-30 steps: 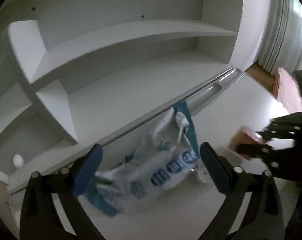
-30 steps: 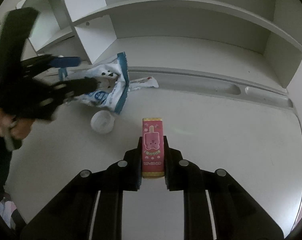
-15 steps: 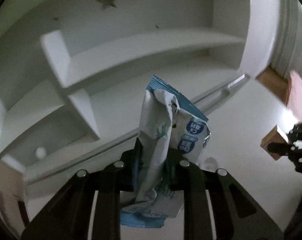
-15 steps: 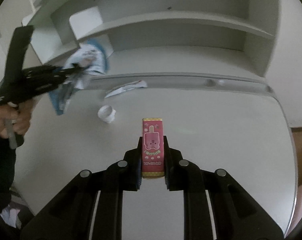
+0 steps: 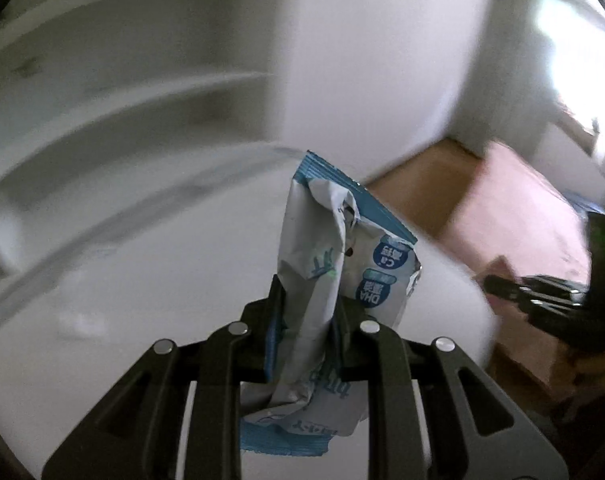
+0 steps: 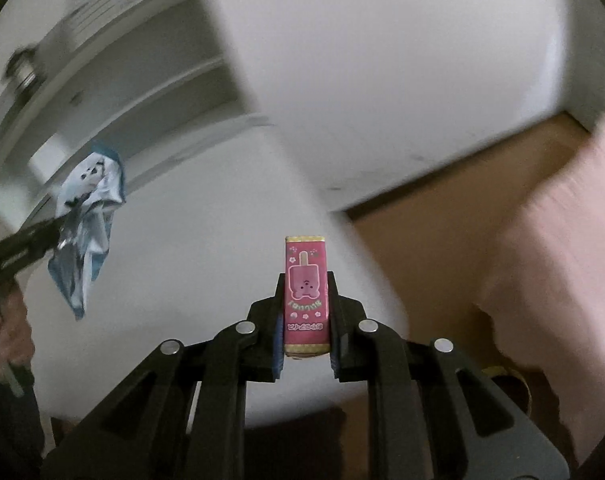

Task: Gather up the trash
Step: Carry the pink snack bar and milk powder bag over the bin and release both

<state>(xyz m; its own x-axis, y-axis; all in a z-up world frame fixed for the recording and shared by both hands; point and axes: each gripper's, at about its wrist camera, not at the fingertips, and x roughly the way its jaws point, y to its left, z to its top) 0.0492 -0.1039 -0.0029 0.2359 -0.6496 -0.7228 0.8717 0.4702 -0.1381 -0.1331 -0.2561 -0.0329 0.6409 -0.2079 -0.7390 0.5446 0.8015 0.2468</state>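
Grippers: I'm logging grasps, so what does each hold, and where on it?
Left gripper pinches the crumpled blue-and-white wrapper around its lower middle. Right gripper clamps the pink box by its lower sides.

Each wrist view looks close along own fingers; both share white desk (image 5: 122,280), shelves (image 6: 150,80)

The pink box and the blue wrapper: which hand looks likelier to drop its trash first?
Probably the right: its tongs hold the pink box out past the table edge.
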